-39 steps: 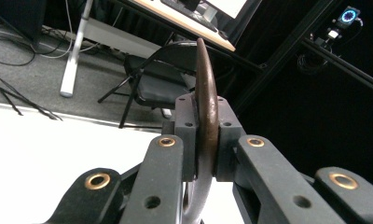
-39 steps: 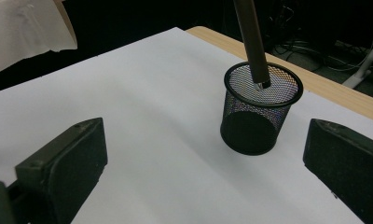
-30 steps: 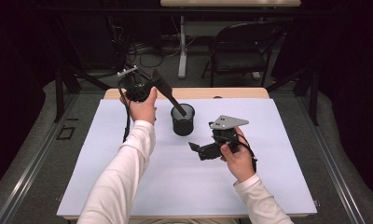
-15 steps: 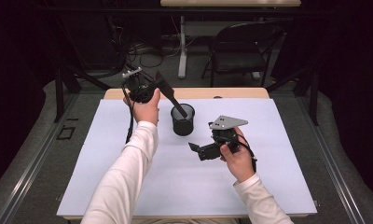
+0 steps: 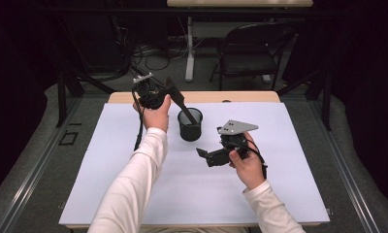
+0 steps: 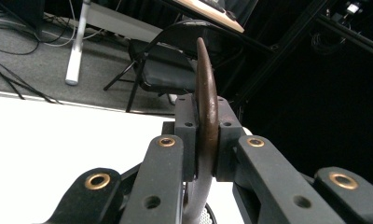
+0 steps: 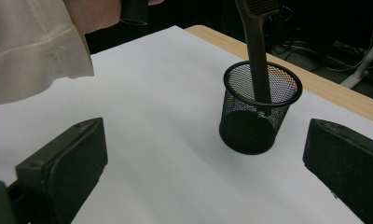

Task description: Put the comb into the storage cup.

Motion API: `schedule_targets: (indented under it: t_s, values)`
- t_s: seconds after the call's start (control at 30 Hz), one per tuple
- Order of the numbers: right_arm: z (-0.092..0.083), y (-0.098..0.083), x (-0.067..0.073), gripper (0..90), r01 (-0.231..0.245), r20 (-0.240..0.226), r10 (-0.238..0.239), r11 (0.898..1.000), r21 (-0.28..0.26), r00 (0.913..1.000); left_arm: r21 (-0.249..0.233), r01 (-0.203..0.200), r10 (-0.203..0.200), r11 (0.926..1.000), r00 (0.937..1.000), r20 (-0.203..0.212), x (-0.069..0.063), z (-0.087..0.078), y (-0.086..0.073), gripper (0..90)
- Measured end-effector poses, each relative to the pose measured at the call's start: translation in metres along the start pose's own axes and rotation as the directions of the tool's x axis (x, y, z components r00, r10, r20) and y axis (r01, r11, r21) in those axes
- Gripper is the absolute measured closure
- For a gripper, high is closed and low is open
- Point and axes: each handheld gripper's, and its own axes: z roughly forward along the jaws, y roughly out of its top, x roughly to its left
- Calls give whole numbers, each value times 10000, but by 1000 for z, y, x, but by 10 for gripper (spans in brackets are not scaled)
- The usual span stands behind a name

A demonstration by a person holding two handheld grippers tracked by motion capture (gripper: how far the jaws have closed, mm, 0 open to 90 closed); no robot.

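Clamping the brown utensil over the mesh cup, left gripper stays raised; right gripper gapes empty

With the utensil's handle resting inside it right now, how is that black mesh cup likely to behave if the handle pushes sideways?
The mesh cup looks light: thin see-through wire, nothing else visible inside. It stands free on the white sheet, so it would probably slide or tip. The brown utensil, clamped in the left gripper, leans against the rim, giving leverage. The right gripper is open, not steadying it.

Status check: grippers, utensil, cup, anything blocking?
Left gripper shut on brown utensil, handle end down inside mesh cup. Right gripper open, empty, facing cup. Nothing in the way.
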Motion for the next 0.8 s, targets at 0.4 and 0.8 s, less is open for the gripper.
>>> schedule_targets:
  t_s: [0.4, 0.8]
  values:
    - [-1, 0, -1, 0, 63, 120, -63, 10000, 15, 9999, 236, -116, 118, 9997, 9999, -86, 0, 7, -10, 845]
    - [-1, 1, 0, 0, 103, 93, -103, 9999, -1, 9999, 433, -83, 87, 9990, 9999, -107, 4, 13, -18, 845]
